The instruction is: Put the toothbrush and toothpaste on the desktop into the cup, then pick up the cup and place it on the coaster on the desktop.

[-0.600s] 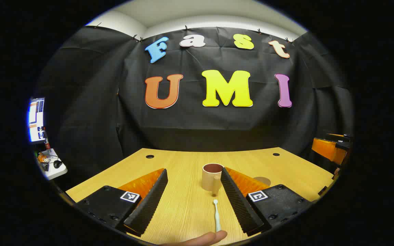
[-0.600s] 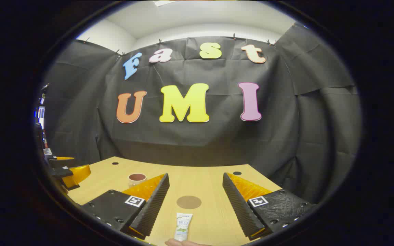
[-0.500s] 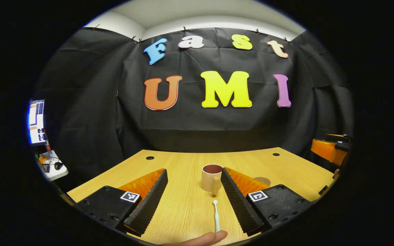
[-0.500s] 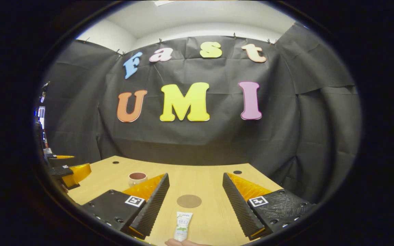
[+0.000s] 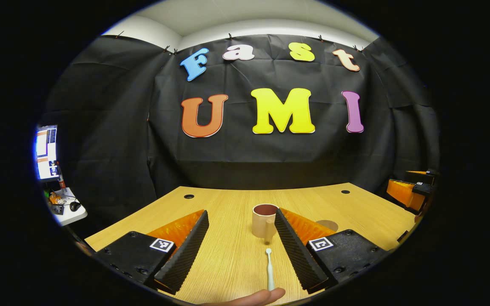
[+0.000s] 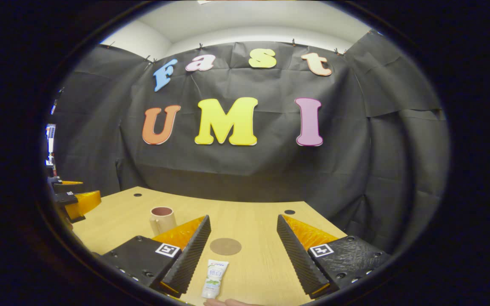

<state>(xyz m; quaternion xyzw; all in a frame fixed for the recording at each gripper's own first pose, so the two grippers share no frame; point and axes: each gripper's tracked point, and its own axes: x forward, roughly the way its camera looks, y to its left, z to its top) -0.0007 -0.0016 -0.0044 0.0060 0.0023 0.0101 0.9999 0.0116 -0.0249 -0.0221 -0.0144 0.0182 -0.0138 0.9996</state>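
Right gripper view has swung a little since half a second ago — the toothpaste [image 6: 215,284] now lies nearer its wide-apart right claw [image 6: 243,250], coaster [image 6: 225,246] just beyond; left claw [image 5: 240,248] gapes over the toothbrush [image 5: 269,269], cup [image 5: 264,220] mid-surface [image 5: 228,204]; black-draped booth; nothing grasped yet.

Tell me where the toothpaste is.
In the right gripper view, the toothpaste lies flat on the desktop between the open fingers, just short of the coaster.
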